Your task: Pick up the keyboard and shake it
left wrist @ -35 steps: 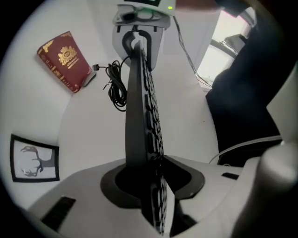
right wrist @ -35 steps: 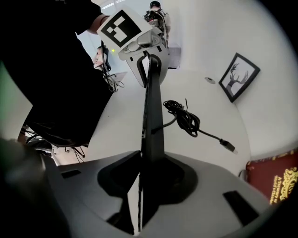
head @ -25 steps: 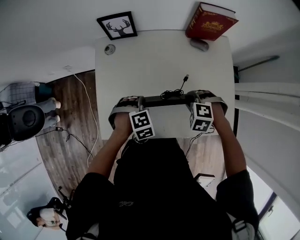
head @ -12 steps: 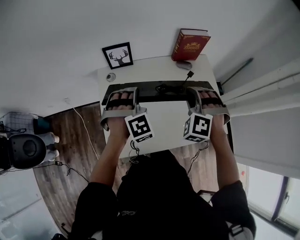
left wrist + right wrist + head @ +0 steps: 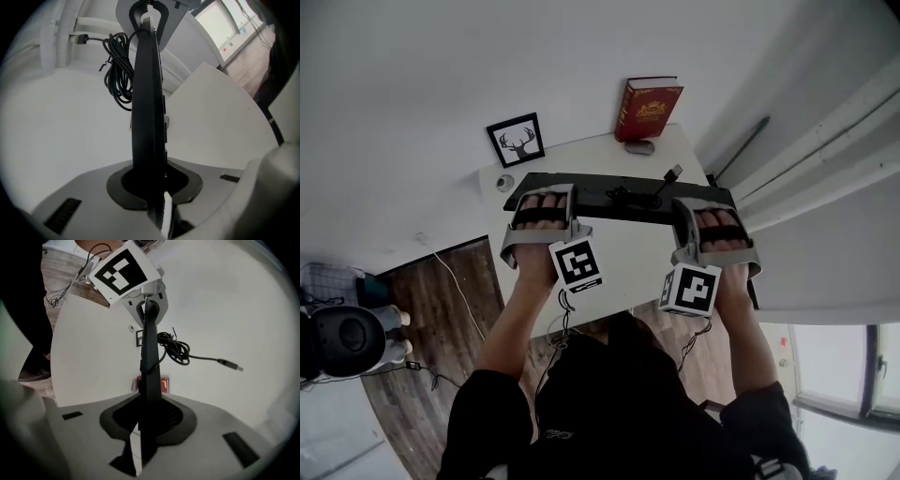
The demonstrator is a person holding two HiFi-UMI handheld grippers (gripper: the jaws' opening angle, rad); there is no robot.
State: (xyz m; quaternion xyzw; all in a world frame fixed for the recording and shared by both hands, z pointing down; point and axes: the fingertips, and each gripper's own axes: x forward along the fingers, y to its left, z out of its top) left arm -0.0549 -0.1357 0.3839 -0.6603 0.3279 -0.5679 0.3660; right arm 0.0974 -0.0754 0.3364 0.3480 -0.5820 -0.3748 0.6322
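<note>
**A:** Anything legible in there?

**B:** Hardly. The red book (image 5: 649,110) standing at the table's far edge has gold ornament and lettering on its cover, too small to read. Further left along that edge stands a framed picture (image 5: 517,141) of an antlered deer's head. The cube (image 5: 576,263) on each gripper carries black-and-white square markers, no words.

**A:** And the keyboard?

**B:** The black keyboard (image 5: 609,199) is up in the air above the white table (image 5: 628,267), stretched crosswise between the two tools. The left gripper (image 5: 149,185) has its jaws nearly together, clamped on one short end. The right gripper (image 5: 149,420) grips the other end the same way. The bundled cable (image 5: 174,348) hangs off the keyboard, and its USB plug (image 5: 229,364) dangles free.

**A:** The room?

**B:** White walls, a brown wooden floor (image 5: 441,300) left of the table, and a window (image 5: 834,375) at the lower right.
</note>
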